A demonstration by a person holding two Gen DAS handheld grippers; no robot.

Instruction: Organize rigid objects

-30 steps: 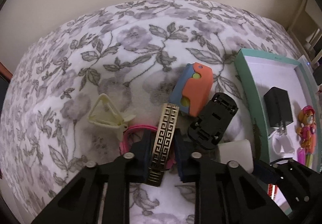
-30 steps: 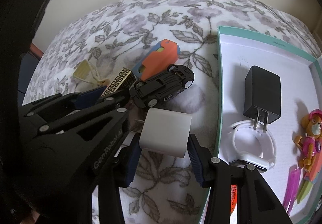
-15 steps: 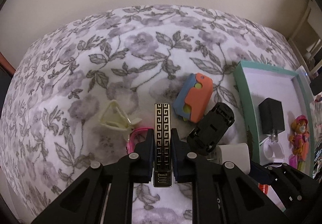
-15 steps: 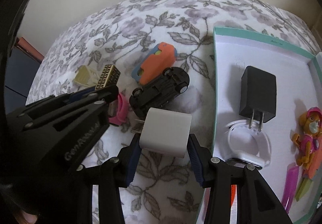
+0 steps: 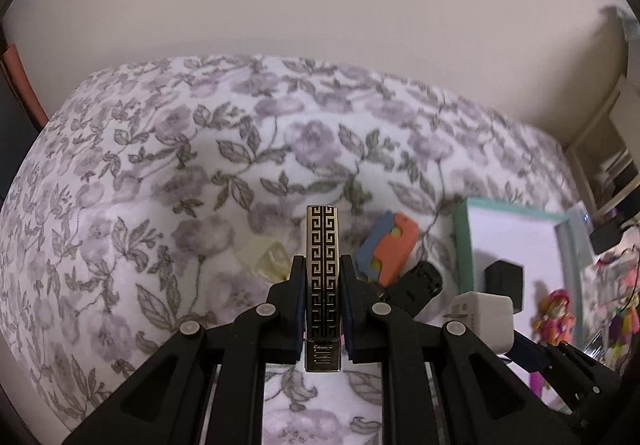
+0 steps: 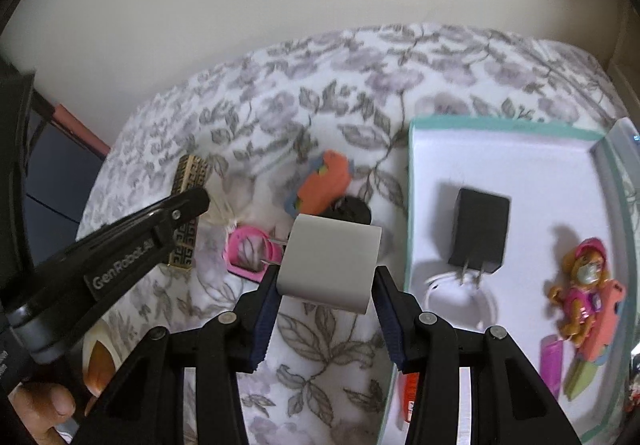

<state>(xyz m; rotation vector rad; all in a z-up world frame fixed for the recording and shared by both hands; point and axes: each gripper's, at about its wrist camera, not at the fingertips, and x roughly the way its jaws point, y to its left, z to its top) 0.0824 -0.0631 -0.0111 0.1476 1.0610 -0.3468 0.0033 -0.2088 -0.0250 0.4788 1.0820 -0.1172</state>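
My left gripper (image 5: pixel 321 265) is shut on a slim gold bar with a black key pattern (image 5: pixel 321 265), held upright above the floral bedspread; the same bar (image 6: pixel 188 205) shows in the right wrist view. My right gripper (image 6: pixel 326 277) is shut on a white plug adapter (image 6: pixel 330 263), lifted off the bed; the adapter (image 5: pixel 482 319) also appears in the left wrist view. Below lie an orange and blue toy (image 6: pixel 324 185), a black toy car (image 5: pixel 418 285), a cream clip (image 5: pixel 266 259) and a pink ring (image 6: pixel 250 251).
A teal-rimmed white box (image 6: pixel 500 173) lies at the right with a black charger (image 6: pixel 478 231), a white cable (image 6: pixel 460 291), a toy figure (image 6: pixel 580 285) and other small toys. A person's fingers (image 6: pixel 44 409) show at lower left. Shelves (image 5: pixel 616 173) stand beyond the bed.
Both grippers have risen off the bed with their loads. The gold bar has turned from slanted to upright in the left jaws. The objects on the bed now look smaller.
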